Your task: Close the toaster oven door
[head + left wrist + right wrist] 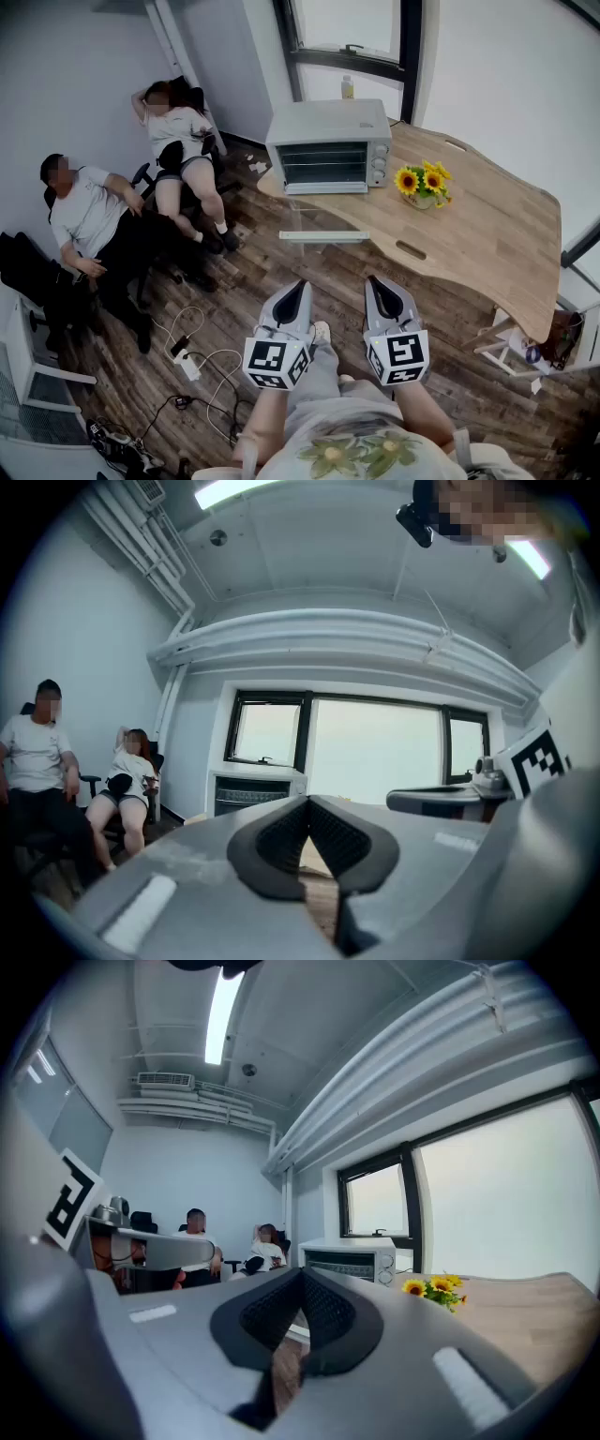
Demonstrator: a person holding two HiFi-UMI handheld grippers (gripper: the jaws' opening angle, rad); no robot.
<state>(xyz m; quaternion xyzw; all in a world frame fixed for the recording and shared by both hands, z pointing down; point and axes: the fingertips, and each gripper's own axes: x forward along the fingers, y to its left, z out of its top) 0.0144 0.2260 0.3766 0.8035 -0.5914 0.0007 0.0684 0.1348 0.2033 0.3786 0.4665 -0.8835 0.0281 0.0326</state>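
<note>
Table (487,225) carries the toaster oven (328,122) at its far left end below the window, front facing the operator, long axis running left to right. Door (323,236) appears dropped open, so closing is wholly outstanding. Left gripper (300,286) and right gripper (376,281) are clenched empty, well short of it.

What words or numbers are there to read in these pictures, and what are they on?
No text can be read here.
Silver toaster oven: marks by its knobs too small to read.
Small pale bottle behind it: too blurred to read.
Cubes on left gripper and right gripper: black-and-white square patterns, not letters.
</note>
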